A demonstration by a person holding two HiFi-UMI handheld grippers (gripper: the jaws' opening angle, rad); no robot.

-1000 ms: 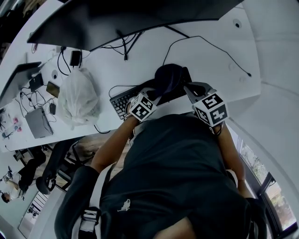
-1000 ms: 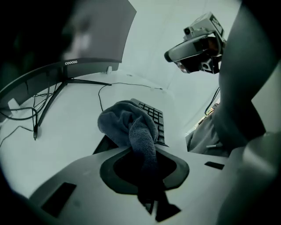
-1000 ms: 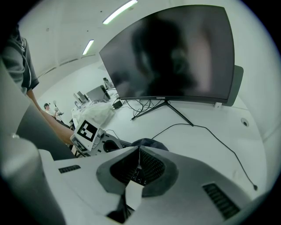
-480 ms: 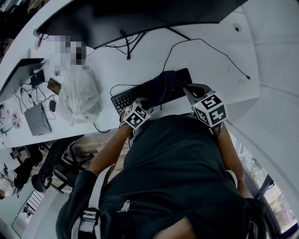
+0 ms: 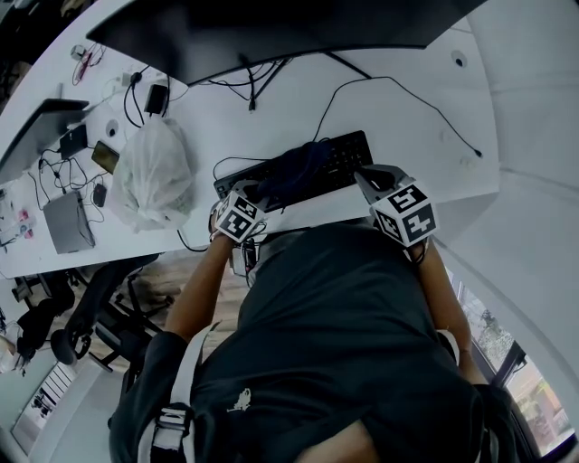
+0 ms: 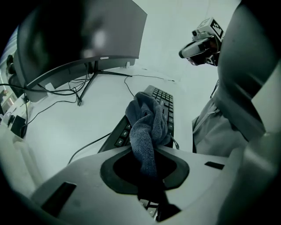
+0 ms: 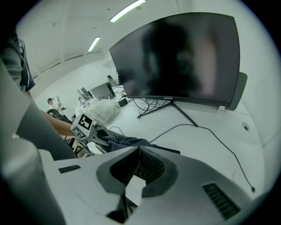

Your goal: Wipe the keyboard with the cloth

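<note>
1 cloth (image 5: 291,172), bunched, sits on the keyboard (image 5: 348,152) left of middle; the right key block is bare. Keyboard lies skewed near the desk (image 5: 425,136) front edge, torso right up against that edge. Bare desk to the right and behind, up to the monitor (image 5: 271,27); only 1 thin cable (image 5: 398,86) crosses it. Bag (image 5: 154,176) and clutter sit off left, apart from the keyboard. Left gripper (image 5: 261,192) comes in from the keyboard's left front, jaws clamped on the cloth's near end. Right gripper (image 5: 364,174) jaws are closed with nothing between them, tips at the keyboard's right end; contact unclear.
</note>
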